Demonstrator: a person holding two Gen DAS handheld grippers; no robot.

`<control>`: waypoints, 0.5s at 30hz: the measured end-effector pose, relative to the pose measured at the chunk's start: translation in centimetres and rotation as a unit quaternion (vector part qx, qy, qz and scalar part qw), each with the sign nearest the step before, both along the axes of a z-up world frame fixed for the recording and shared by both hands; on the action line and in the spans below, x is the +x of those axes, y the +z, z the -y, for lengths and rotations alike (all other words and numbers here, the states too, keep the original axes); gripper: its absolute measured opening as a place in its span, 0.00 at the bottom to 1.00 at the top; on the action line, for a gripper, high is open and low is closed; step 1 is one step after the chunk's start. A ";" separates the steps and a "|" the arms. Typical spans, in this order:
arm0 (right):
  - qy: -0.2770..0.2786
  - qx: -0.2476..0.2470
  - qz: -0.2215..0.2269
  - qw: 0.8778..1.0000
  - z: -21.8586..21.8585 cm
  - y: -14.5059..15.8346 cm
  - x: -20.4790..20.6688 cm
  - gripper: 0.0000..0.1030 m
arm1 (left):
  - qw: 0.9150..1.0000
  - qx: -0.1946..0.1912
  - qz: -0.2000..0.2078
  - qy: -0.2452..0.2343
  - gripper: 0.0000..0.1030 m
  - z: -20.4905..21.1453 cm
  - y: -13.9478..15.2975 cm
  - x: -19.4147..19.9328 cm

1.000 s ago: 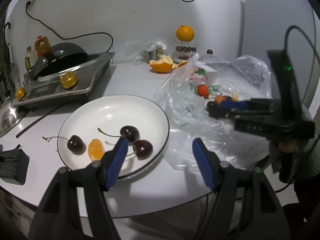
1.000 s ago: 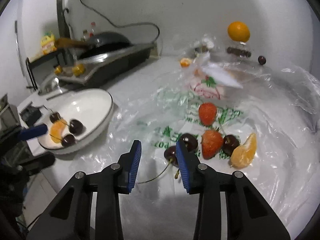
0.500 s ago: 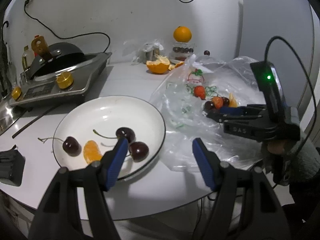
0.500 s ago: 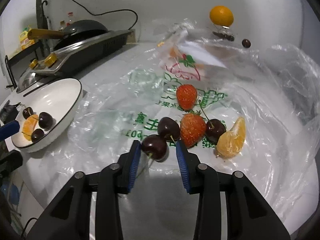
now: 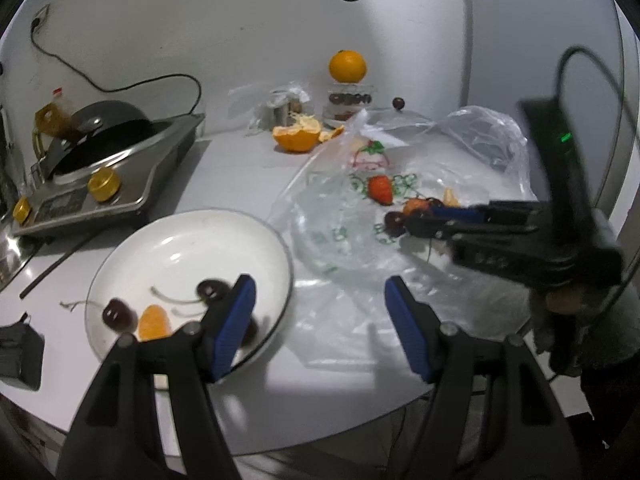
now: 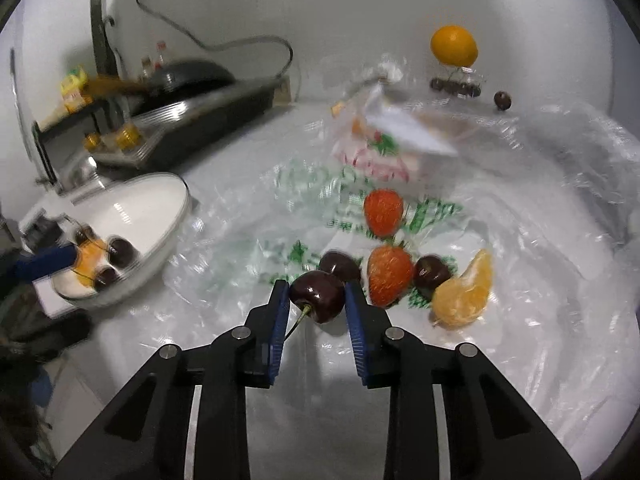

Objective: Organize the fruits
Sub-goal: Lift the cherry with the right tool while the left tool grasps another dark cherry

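My right gripper (image 6: 317,286) is shut on a dark cherry (image 6: 318,296) with its stem hanging down, just above the clear plastic bag (image 6: 520,240). Beyond it on the bag lie another cherry (image 6: 340,266), two strawberries (image 6: 390,274) (image 6: 383,212), a third cherry (image 6: 430,272) and an orange segment (image 6: 466,294). The white plate (image 5: 192,248) holds cherries (image 5: 118,314) and an orange segment (image 5: 154,322). My left gripper (image 5: 320,282) stands open and empty over the plate's right rim. In the left wrist view the right gripper (image 5: 404,220) shows at the right, over the bag.
A stove with a dark pan (image 5: 100,176) stands at the back left. A whole orange (image 5: 347,66) sits on a jar by the wall, with peeled orange pieces (image 5: 296,136) in front of it. A black object (image 5: 18,356) lies by the table's near left edge.
My right gripper has moved up to the nearest cherry and shut on it. The left gripper has shifted slightly, still open.
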State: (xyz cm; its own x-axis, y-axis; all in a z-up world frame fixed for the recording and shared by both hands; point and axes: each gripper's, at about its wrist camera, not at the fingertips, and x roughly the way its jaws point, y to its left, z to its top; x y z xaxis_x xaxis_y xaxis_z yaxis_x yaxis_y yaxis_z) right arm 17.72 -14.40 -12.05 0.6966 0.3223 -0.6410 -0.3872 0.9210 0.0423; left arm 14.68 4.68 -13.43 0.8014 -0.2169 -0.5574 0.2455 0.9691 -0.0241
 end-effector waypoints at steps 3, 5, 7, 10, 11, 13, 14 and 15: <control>0.000 0.015 0.016 1.000 1.6 1.6 -0.4 0.29 | 1.000 0.008 0.001 -0.009 0.66 1.6 0.4 0.8; -0.004 0.024 0.023 0.999 2.9 2.4 -0.6 0.29 | 1.000 0.014 0.001 -0.014 0.66 2.7 0.7 1.5; -0.007 0.029 0.026 0.999 4.0 2.7 -0.5 0.29 | 1.000 0.016 0.003 -0.020 0.66 3.7 1.0 2.1; -0.010 0.037 0.027 0.999 5.6 2.8 -0.4 0.30 | 0.999 0.021 0.002 -0.029 0.66 5.4 1.3 3.3; -0.011 0.042 0.027 0.999 6.2 2.8 -0.3 0.30 | 0.999 0.022 0.001 -0.032 0.66 5.8 1.3 3.8; -0.012 0.046 0.027 0.998 6.9 2.7 -0.3 0.29 | 0.999 0.022 0.001 -0.039 0.66 6.8 1.3 4.7; -0.013 0.050 0.028 0.998 7.3 2.6 -0.2 0.29 | 0.999 0.023 0.000 -0.042 0.66 7.3 1.3 5.1; -0.013 0.052 0.028 0.998 7.5 2.6 -0.1 0.29 | 0.999 0.026 0.001 -0.045 0.66 7.8 1.3 5.5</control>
State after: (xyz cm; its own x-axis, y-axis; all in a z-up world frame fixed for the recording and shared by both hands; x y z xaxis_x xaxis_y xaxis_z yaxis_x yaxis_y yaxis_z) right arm 17.57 -21.95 -9.46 0.7393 0.3667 -0.5647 -0.3675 0.9225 0.1179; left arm 20.18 -3.13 -12.16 0.7807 -0.2599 -0.5683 0.3323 0.9428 0.0253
